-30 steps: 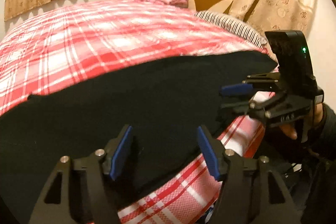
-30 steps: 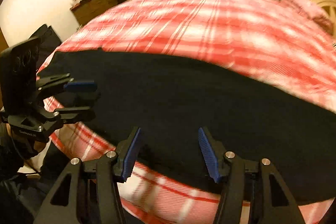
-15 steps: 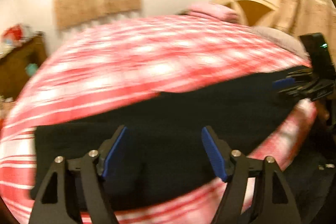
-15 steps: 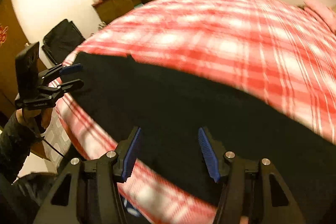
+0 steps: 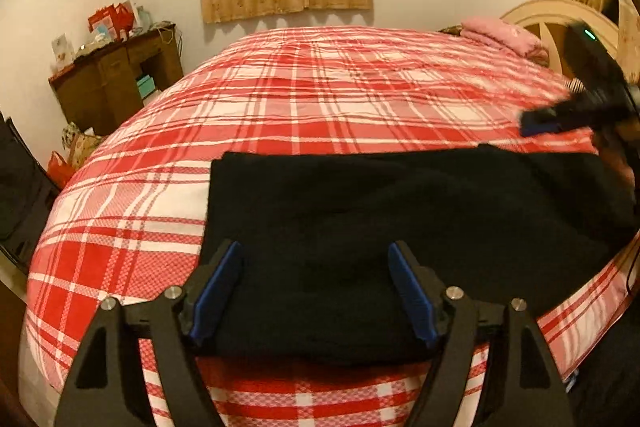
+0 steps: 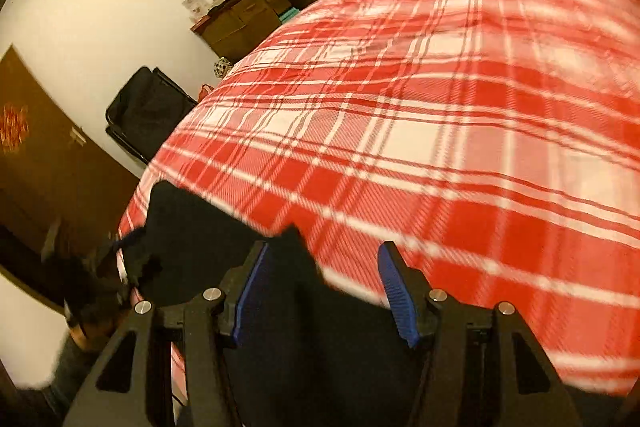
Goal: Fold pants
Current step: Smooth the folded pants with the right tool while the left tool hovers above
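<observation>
Two grippers hover over the black fabric pants (image 5: 400,219) on the red plaid bed (image 5: 320,99): your left gripper (image 5: 316,291) is opening wide and empty, your right gripper (image 6: 320,291) half-open; next, pinch the pants' end and fold.

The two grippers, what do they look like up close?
Both match: the left gripper and right gripper have black angular frames with triangular cut-outs and silver bolt heads, and ribbed blue pads lining the fingers. The right one carries a black block with a green light. A dark sleeve shows.
</observation>
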### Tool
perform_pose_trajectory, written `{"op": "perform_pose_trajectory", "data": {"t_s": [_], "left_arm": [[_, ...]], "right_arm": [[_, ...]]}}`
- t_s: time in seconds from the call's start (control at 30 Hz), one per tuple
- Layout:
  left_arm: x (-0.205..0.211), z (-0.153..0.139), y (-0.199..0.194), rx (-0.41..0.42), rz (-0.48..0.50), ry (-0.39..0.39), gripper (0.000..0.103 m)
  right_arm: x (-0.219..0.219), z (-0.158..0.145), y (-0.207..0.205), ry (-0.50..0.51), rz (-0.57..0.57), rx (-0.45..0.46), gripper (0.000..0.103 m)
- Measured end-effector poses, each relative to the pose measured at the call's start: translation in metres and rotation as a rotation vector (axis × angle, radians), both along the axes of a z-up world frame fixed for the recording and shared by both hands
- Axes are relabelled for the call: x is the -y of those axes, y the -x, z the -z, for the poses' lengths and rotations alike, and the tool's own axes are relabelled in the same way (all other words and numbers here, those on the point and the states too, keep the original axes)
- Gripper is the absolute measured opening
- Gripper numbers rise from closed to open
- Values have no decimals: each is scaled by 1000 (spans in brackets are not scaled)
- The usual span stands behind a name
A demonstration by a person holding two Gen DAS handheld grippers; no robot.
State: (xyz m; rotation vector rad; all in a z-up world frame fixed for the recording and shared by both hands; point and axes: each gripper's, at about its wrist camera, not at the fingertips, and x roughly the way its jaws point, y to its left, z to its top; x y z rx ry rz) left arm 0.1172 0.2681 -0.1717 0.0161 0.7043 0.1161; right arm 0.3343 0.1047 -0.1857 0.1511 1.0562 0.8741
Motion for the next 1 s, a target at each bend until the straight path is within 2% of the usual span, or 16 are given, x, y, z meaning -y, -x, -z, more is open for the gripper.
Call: {"op": "perform_pose_trajectory", "data": {"t_s": [0.07,0.17,0.23,0.27,0.3,0.33,0.43,0.57,0.73,0.87,1.0], "left_arm": [[0,2,-1,-13,13,-36,79],[-2,2,4,0,20,-28,79],[-5,2,8,10,22,-21,79],[-6,3,9,15,23,-26,79],[-5,4,10,20,25,-34,79],[-4,4,10,21,27,-41,79],[-3,4,10,19,26,-56,79],[-5,3,10,16,20,-56,79],[-3,5,12,22,22,-71,80],[-4,4,13,18,15,-62,80],[-9,4,13,19,-11,-69,81]], "right_arm": [[-12,6,-5,1,-17,-26,50],[-35,20,-7,28,-58,-80,45],[-42,24,-3,45,-72,-72,40],[-43,24,-3,40,-77,-71,34],[-43,26,-4,20,-85,-98,14],[-41,27,-6,1,-77,-111,8],[-31,18,-6,-78,-60,-113,6],[-26,3,-1,-109,-30,-73,5],[-29,38,-17,-30,7,-113,4],[-16,33,-17,-96,19,-135,6],[0,10,1,-21,3,-14,7]]}}
